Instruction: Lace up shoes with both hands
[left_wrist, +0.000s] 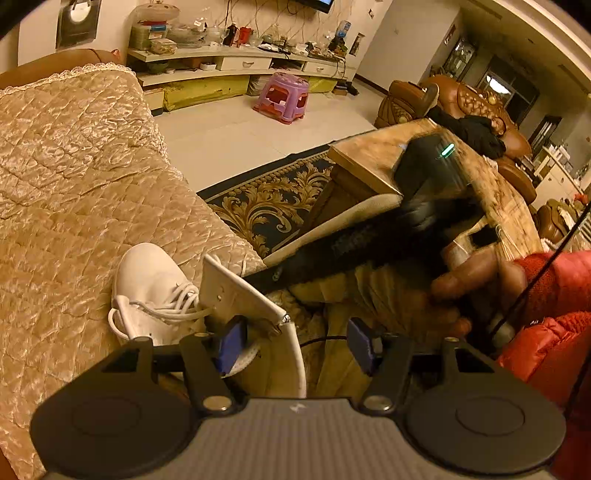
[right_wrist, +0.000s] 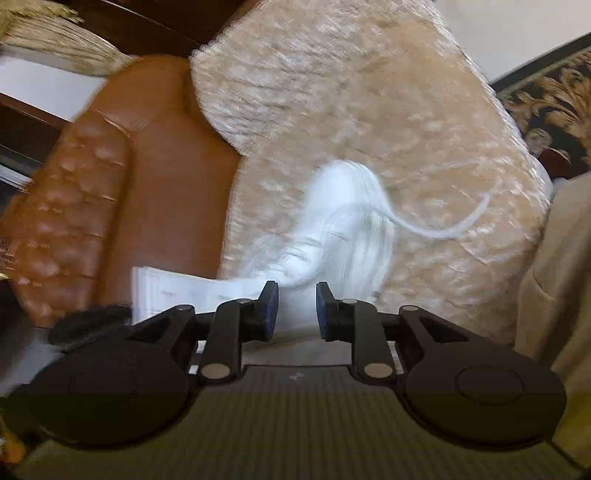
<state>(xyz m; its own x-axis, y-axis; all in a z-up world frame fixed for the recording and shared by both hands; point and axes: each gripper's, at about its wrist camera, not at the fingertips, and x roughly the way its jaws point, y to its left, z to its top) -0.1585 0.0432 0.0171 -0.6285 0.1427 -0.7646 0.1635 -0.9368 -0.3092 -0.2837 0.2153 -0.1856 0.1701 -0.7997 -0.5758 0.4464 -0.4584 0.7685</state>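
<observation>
A white shoe (left_wrist: 147, 284) with loose white laces (left_wrist: 177, 302) lies on the gold quilted sofa cover (left_wrist: 74, 184), toe pointing away. My left gripper (left_wrist: 297, 339) is open and empty, just right of the shoe's heel. The right gripper's body (left_wrist: 424, 192) crosses that view, held by a hand; one white finger (left_wrist: 240, 291) of it reaches toward the laces. In the blurred right wrist view the shoe (right_wrist: 340, 229) is just ahead of my open right gripper (right_wrist: 295, 306), with a lace (right_wrist: 443, 229) trailing right over the cover.
A patterned dark rug (left_wrist: 273, 199) and a wooden coffee table (left_wrist: 376, 162) lie beyond the sofa edge. A purple stool (left_wrist: 282, 96) stands on the floor. The brown leather sofa arm (right_wrist: 110, 184) is at the left. A red sleeve (left_wrist: 546, 295) is at the right.
</observation>
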